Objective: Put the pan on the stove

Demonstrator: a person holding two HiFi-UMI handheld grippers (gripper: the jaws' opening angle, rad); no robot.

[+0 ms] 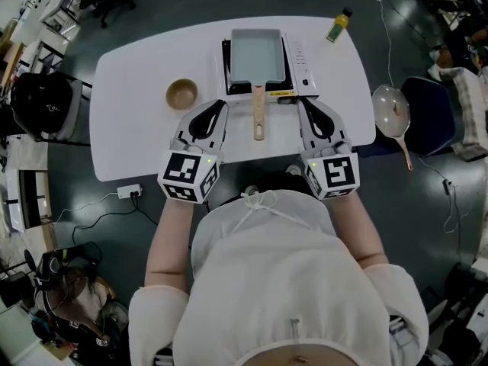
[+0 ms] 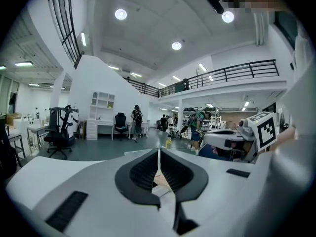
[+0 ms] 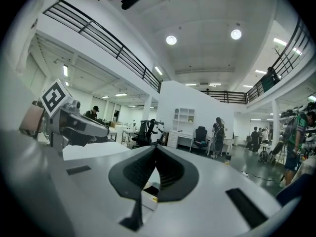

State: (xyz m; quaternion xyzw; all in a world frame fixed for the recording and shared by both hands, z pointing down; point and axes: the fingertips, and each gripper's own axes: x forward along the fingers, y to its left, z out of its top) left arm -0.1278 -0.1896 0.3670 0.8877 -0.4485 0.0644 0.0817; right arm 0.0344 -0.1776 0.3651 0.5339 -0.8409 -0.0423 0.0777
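Rectangular pan (image 1: 255, 52) sits on the stove (image 1: 301, 63) at the far middle of the worktop (image 1: 137, 75). Its wooden handle (image 1: 258, 113) points at the person and overhangs the stove front.

Left gripper (image 1: 219, 107): jaws pressed together, nothing between them. Right gripper (image 1: 303, 105): the same, per its own view. The two lie either side of the handle, close to it but not touching.

Judgement: placement looks done, with the pan square to the stove.

If a correction is wanted:
- Spread one pair of jaws and take the handle mid-length, not at the tip.
- Lift level and set the pan down flat rather than dragging it.
- Keep clear of the wooden bowl (image 1: 182, 93) just left of the stove.

A round pan (image 1: 391, 111) lies off the worktop to the right, untouched.
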